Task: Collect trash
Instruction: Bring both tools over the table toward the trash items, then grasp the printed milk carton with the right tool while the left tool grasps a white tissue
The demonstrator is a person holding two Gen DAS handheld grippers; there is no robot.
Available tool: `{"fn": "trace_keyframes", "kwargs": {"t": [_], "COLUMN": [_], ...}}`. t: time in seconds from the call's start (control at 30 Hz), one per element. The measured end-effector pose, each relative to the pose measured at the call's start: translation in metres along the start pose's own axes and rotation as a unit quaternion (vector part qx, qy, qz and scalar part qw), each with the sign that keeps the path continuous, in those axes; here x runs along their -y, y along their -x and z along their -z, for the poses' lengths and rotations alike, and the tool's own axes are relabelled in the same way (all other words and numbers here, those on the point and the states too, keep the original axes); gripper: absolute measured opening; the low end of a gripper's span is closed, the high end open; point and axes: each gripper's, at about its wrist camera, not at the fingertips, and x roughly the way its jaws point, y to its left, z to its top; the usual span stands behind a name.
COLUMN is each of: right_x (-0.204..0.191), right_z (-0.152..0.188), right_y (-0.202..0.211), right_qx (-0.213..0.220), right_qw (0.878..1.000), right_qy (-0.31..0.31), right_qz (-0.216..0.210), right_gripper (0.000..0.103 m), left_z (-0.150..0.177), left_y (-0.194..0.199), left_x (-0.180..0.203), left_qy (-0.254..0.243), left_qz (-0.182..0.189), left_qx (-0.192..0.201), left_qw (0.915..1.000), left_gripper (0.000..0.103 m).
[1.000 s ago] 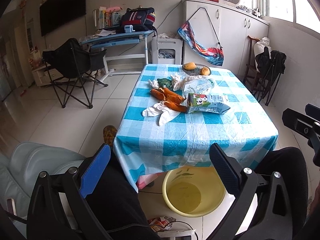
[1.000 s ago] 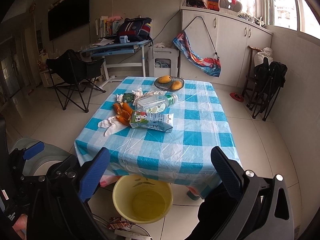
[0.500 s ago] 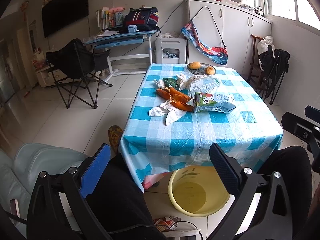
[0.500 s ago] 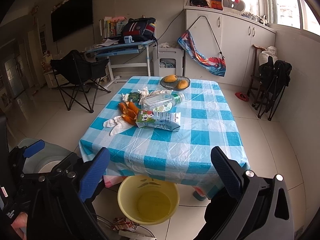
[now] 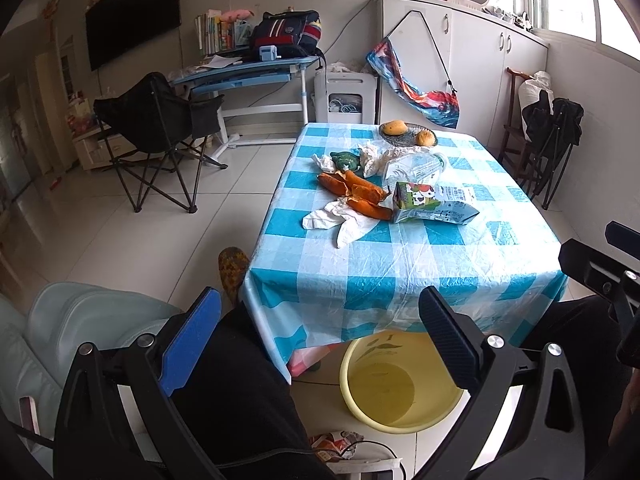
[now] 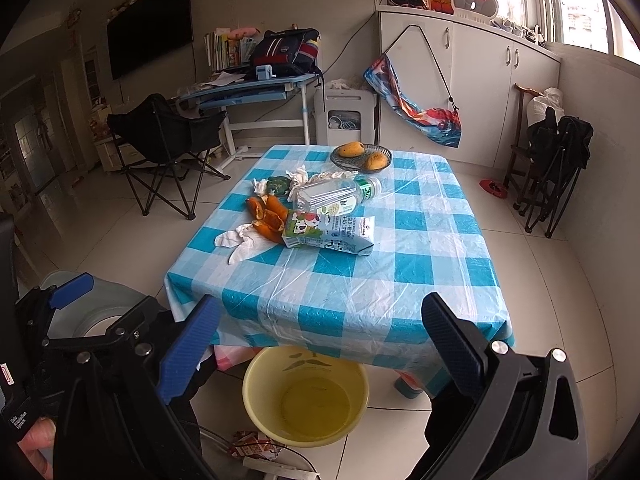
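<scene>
Left gripper point(image 5: 320, 340), right gripper point(image 6: 320, 344) level; spread, empty.

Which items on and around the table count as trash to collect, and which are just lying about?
Likely for the job:
milk carton
plastic bottle
orange peels
crumpled tissues
yellow basin, probably the bin
both grippers, left gripper and right gripper, open and empty

Just lying about:
fruit plate
folding chair
desk
</scene>
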Motion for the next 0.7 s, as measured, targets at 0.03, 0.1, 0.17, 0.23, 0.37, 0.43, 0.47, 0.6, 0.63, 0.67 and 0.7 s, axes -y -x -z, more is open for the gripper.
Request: {"fn": "trace_keyframes", "kwargs": {"t": [0.03,0.1,0.17,0.23,0.37,0.43,0.47,0.6,0.63,0.67,0.7], "right_x": [0.0,0.002,0.006,0.011,0.019,0.022,0.023,0.029,0.03,0.03,0.029], "right_z": [0.0,0.002,0.002,0.002,0.001,-0.001,-0.002,-0.008,-0.009,-0.011,-0.013], "right_y": [-0.003,-0.013,-0.023,-0.031,-0.047,-0.057,-0.062,-0.081,-0.085,-0.089,-0.093], "right_qx": [-0.001,-0.006,-0.016,-0.022,-0.023,-0.024,-0.025,-0.028,-0.027,-0.026,-0.024], "right_qw": [1.0,1.0,1.0,1.0,0.999,0.999,0.999,0.999,0.999,0.999,0.999], "right_qy": [0.001,0.002,0.0,-0.005,-0.004,0.001,0.003,0.014,0.019,0.027,0.038], "right_qz": [-0.002,-0.006,-0.01,-0.016,-0.024,-0.026,-0.026,-0.027,-0.029,-0.03,-0.029], "right_gripper": [0.097,0.097,0.097,0.097,0.097,0.097,0.097,0.097,0.097,0.097,0.097], "left_z": [0.0,0.001,0.001,0.0,-0.006,-0.009,-0.011,-0.017,-0.018,-0.019,-0.02], "left_y": [-0.003,-0.012,-0.021,-0.031,-0.046,-0.053,-0.056,-0.072,-0.076,-0.08,-0.084], "left_x": [0.0,0.001,0.002,0.004,0.007,0.006,0.005,0.0,-0.002,-0.004,-0.005], "left_qy": [0.0,0.0,-0.001,-0.002,-0.003,0.001,0.004,0.017,0.019,0.022,0.025], "left_qz": [0.0,-0.001,0.0,0.001,0.005,0.008,0.008,0.006,0.005,0.004,0.004], "left_qx": [-0.003,-0.011,-0.02,-0.028,-0.036,-0.037,-0.037,-0.04,-0.043,-0.045,-0.048], "left_qw": [1.0,0.9999,0.9998,0.9996,0.9993,0.9993,0.9993,0.999,0.9989,0.9987,0.9985], "left_gripper": [0.096,0.096,0.096,0.096,0.096,0.096,0.096,0.096,0.096,0.096,0.096]}}
